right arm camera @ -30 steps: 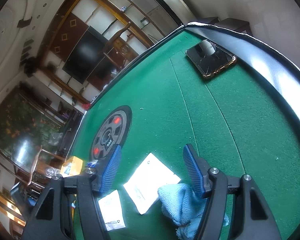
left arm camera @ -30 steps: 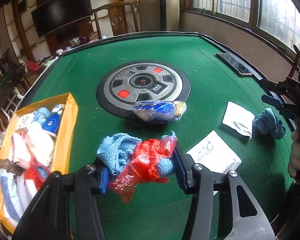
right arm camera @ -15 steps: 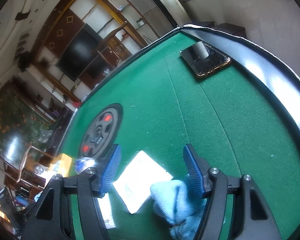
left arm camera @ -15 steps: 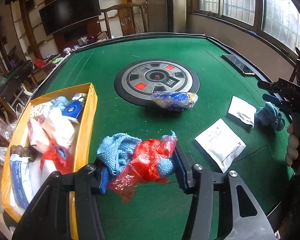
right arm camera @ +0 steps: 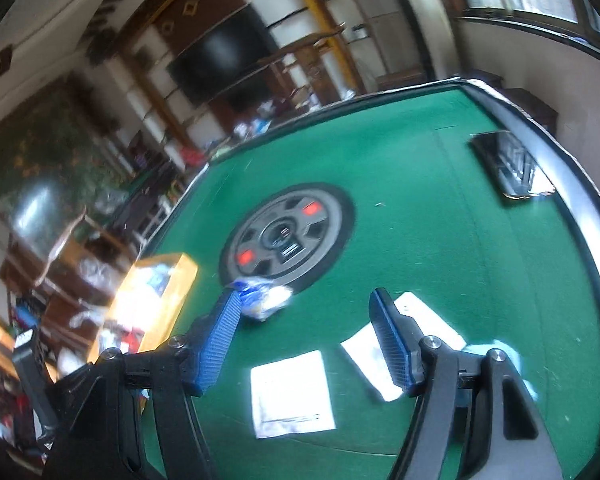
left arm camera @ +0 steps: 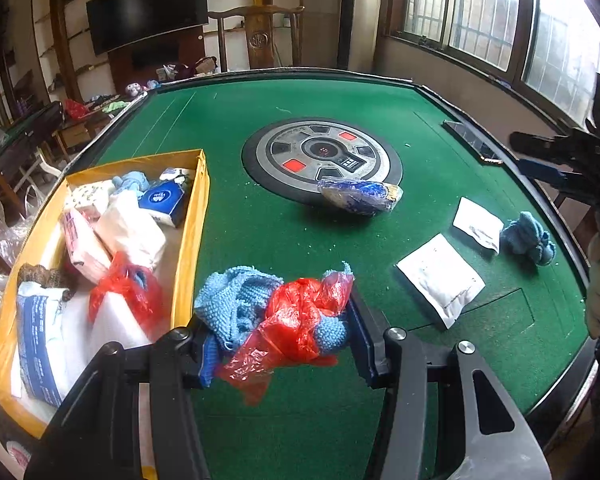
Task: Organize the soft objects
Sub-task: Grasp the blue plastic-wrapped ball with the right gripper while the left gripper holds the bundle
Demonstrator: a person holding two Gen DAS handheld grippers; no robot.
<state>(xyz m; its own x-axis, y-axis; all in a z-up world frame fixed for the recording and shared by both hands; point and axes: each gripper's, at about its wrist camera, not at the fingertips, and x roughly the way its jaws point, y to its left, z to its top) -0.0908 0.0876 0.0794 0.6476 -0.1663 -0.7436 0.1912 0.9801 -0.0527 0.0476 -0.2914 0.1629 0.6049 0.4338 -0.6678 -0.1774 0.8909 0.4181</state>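
left tool (left arm camera: 278, 334) pinched on a blue cloth and red bag bundle (left arm camera: 284, 312) just right of the yellow box (left arm camera: 190, 240); right tool (right arm camera: 304, 344) spreading, empty, over the green worktop (right arm camera: 420, 208).

Left gripper (left arm camera: 278, 344) fingers clamped on a bundle, right gripper (right arm camera: 304, 344) fingers opening, nothing between them

Motion blur smears the right wrist view, and the yellow box (right arm camera: 156, 300) washes out in glare.
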